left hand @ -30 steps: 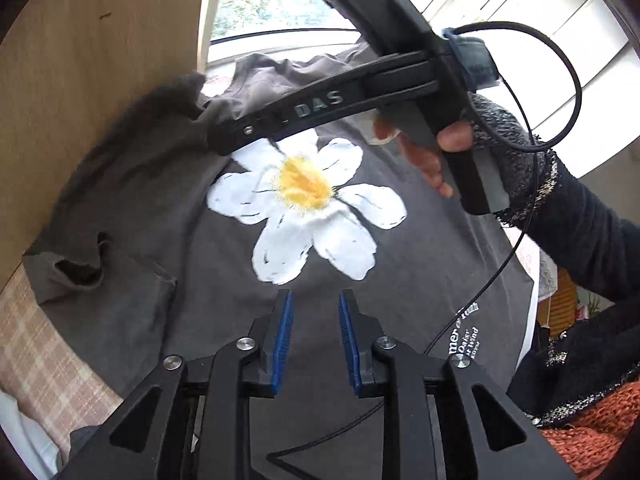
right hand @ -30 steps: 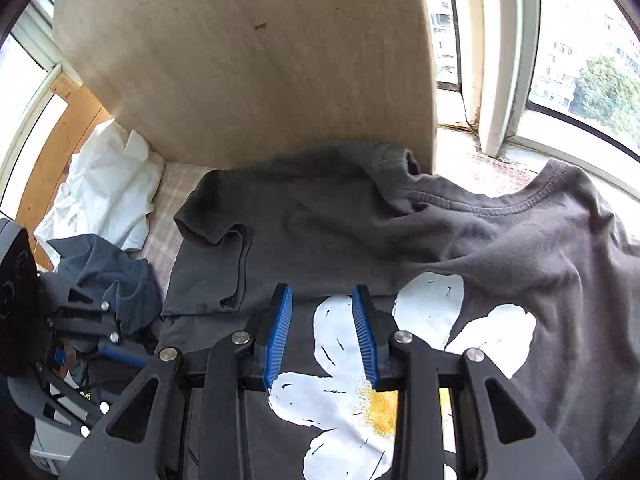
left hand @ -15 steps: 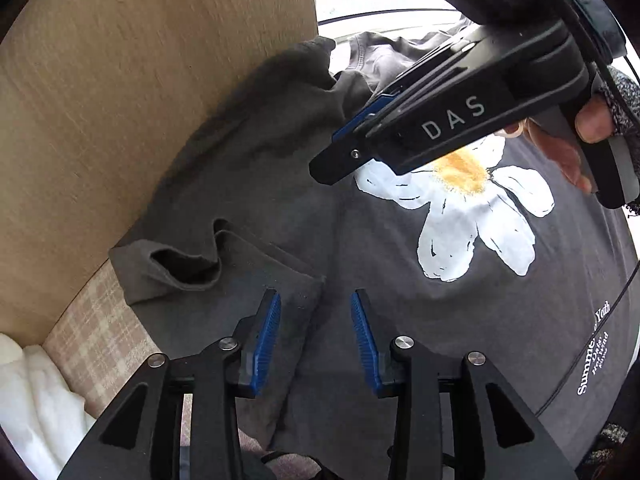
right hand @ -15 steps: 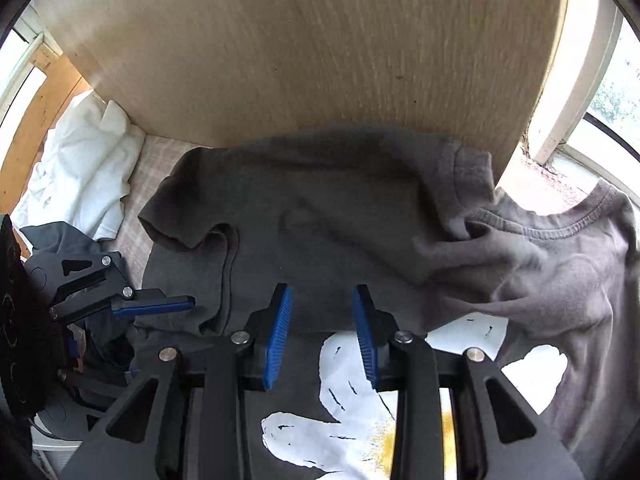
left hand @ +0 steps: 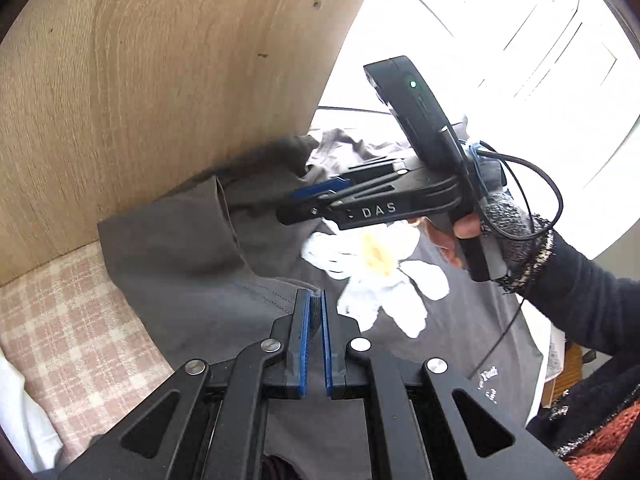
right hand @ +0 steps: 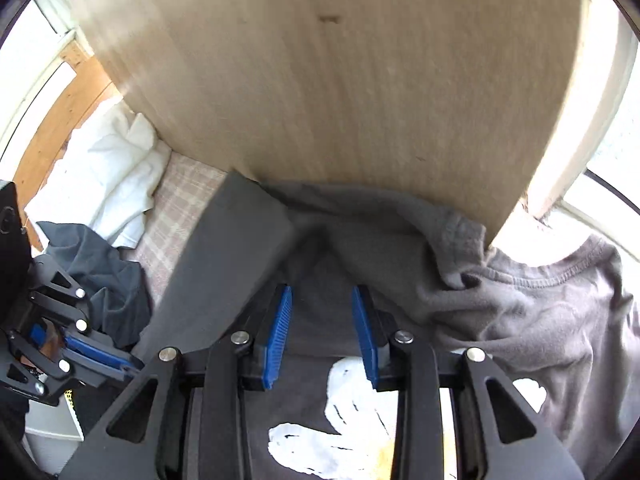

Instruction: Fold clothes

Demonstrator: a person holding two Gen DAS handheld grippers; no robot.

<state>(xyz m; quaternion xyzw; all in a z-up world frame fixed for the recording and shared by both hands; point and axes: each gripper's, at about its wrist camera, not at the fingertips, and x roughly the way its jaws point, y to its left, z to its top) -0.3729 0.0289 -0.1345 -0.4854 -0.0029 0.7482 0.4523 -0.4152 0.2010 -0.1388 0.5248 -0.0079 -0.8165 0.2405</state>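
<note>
checked cover | one grey T-shirt | two tools: left pinching sleeve

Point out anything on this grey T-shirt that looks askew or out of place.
The grey T-shirt is not flat: its far shoulder is bunched into a rumpled ridge against the wooden panel, and its neckline is twisted. The sleeve is folded inward, pinched by the left gripper.

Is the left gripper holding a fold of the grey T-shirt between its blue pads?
Yes, the left gripper is shut, and a ridge of the grey T-shirt is pinched between its blue pads.
</note>
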